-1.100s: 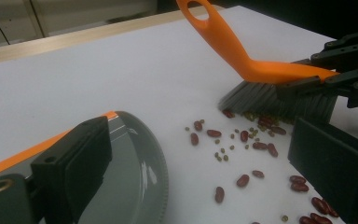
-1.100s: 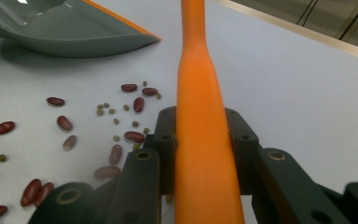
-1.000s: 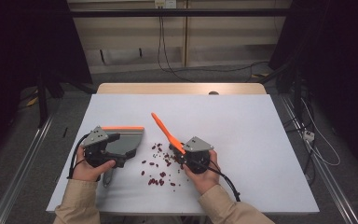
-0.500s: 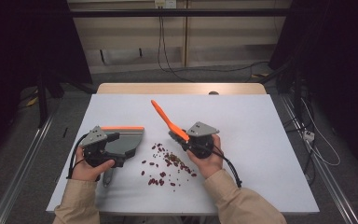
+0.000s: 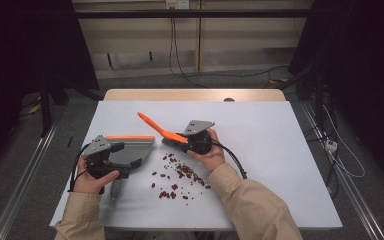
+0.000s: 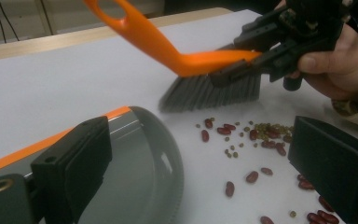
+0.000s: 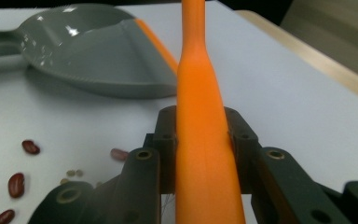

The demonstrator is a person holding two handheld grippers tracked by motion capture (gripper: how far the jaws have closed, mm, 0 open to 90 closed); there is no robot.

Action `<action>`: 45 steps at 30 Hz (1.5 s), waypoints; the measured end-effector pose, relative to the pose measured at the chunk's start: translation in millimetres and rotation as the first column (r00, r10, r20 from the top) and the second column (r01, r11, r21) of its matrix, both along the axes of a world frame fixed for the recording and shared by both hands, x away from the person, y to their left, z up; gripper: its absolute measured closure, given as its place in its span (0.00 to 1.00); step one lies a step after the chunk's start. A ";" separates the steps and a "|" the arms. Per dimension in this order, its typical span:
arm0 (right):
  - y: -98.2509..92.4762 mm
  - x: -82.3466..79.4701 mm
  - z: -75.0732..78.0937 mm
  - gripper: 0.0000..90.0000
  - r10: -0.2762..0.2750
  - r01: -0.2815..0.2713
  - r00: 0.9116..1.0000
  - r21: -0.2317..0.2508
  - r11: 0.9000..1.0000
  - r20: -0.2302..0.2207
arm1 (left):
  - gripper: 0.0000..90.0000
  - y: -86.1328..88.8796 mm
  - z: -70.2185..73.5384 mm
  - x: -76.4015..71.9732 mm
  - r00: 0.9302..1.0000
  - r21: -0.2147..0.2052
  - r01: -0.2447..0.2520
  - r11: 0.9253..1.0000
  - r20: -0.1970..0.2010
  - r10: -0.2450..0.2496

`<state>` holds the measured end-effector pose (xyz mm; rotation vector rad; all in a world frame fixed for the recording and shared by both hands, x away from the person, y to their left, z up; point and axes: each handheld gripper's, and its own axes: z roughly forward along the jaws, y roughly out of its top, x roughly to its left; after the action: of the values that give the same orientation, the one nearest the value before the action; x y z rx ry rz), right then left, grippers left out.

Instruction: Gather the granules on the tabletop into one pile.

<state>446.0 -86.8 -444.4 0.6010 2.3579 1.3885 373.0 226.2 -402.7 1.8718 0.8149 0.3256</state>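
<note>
Clamped in the right gripper (image 5: 182,141) is an orange plastic hand brush with grey bristles (image 6: 177,56), held just above the white table (image 5: 280,165) beside scattered red beans (image 5: 180,175). A grey plastic dustpan with an orange lip (image 5: 132,150), seen empty, is gripped by the left gripper (image 5: 122,160). No writing can be read.

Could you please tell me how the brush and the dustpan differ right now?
The brush is held off the table, bristles above the beans; the dustpan rests on the white table. The right gripper clamps the brush; the left gripper holds the dustpan. Both combine orange and grey.
</note>
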 end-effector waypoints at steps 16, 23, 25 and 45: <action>-2.4 -35.5 3.6 0.79 0.162 -0.164 0.986 -0.028 0.986 -0.047 | 0.07 9.1 2.4 -4.1 1.000 -0.006 -0.009 1.000 0.002 0.009; -9.8 -50.0 4.4 0.79 0.167 -0.168 0.984 -0.011 0.986 -0.062 | 0.07 11.0 1.7 -6.6 1.000 0.002 -0.012 1.000 -0.001 0.012; -12.8 -51.6 4.9 0.79 0.152 -0.153 0.987 -0.011 0.988 -0.055 | 0.07 11.1 1.4 -7.2 1.000 0.003 -0.014 1.000 0.001 0.014; -32.9 -73.7 27.2 0.79 0.009 0.058 0.970 0.264 0.963 -0.244 | 0.07 12.3 0.1 -6.5 1.000 0.005 -0.018 1.000 0.000 0.018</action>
<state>372.3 -119.8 -417.2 0.9202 2.3473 1.7285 366.5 238.6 -402.6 1.8702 0.8326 0.3389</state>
